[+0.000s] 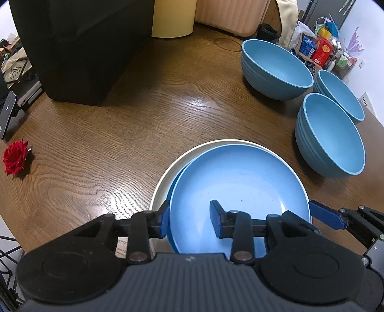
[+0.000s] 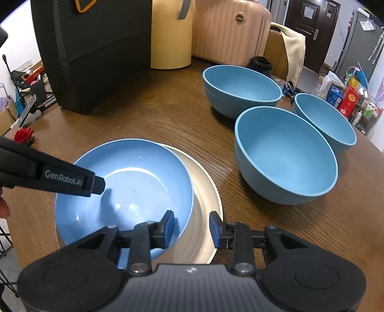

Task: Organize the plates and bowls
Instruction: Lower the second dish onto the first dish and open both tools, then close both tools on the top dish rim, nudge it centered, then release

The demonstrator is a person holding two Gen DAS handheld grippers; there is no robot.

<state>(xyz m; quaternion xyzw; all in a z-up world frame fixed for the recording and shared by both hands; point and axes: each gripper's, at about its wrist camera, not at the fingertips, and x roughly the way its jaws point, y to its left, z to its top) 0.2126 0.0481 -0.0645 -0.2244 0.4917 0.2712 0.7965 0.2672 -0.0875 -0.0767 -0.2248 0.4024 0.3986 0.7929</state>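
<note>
The right gripper [image 2: 191, 228] straddles the blue plate's [image 2: 124, 192] rim at five o'clock, pads apart; three blue bowls [image 2: 285, 156] sit toward two o'clock.

Three blue bowls [image 2: 285, 156]; two stacked plates [image 2: 124, 189]; one rose [image 1: 15, 157].

Lived-in home, wooden table [image 2: 168, 115], suitcase [image 2: 228, 33], fridge [image 2: 360, 40]

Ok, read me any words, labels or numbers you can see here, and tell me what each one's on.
"GenRobot.AI": on the side of the left gripper, seen from the right wrist camera.
Boxes on the shelf at far right: printing too small to read.
Papers on the dark door and the fridge: too blurred to read.
Round badge on the pink suitcase: unreadable.
Nothing written on the bowls or plates.
</note>
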